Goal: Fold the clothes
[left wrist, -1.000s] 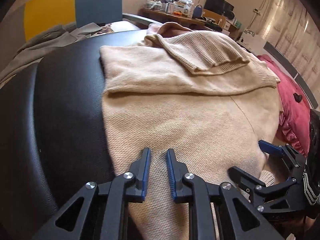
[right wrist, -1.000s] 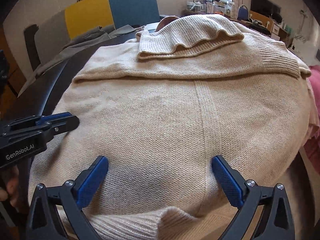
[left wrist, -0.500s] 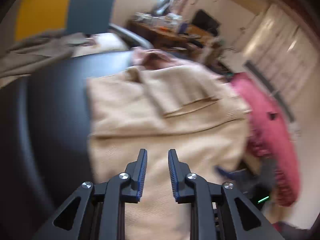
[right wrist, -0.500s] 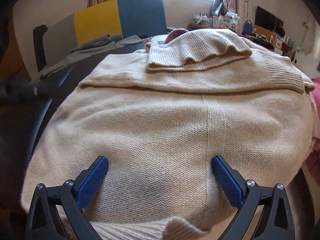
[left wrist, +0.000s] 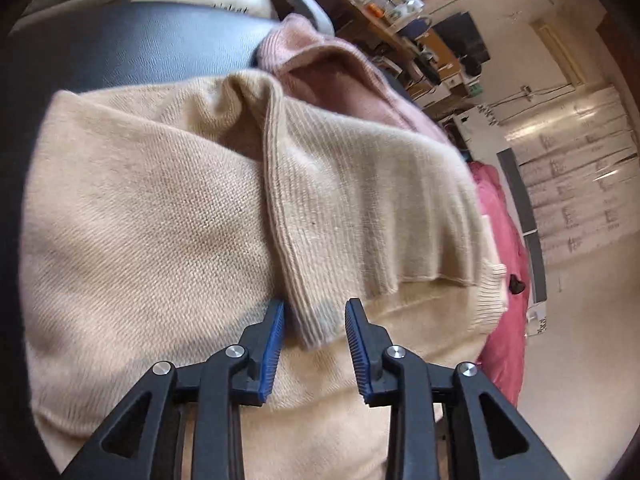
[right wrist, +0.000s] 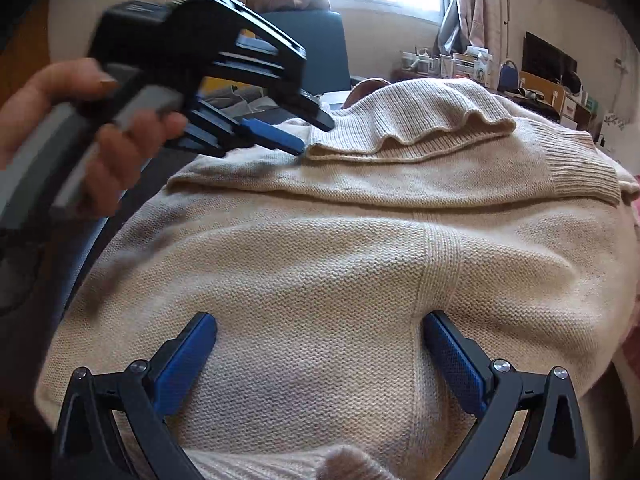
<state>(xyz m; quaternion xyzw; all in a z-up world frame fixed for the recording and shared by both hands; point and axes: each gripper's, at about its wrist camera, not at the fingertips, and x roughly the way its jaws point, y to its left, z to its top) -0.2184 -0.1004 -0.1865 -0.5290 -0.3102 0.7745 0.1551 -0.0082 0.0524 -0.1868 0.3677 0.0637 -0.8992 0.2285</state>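
Left tool [left wrist: 314, 320] unclenched, jaws just widened, straddling the ribbed cuff [left wrist: 316, 320] of the beige sweater [right wrist: 320, 264] without pinching; right tool [right wrist: 320, 336] released, spread wide above sweater body.

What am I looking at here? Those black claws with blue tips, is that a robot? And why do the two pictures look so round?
No robot: a person holds a two-finger clamp in each hand, each carrying a wide-angle camera that bends the picture. One view looks along the left gripper, whose jaws have just been opening; its blue pads straddle a ribbed cuff of the beige sweater without pressing it. The other view looks along the right gripper, open wide over the sweater's body and holding nothing. There you also see the hand carrying the left tool. The sweater lies on a black padded surface.
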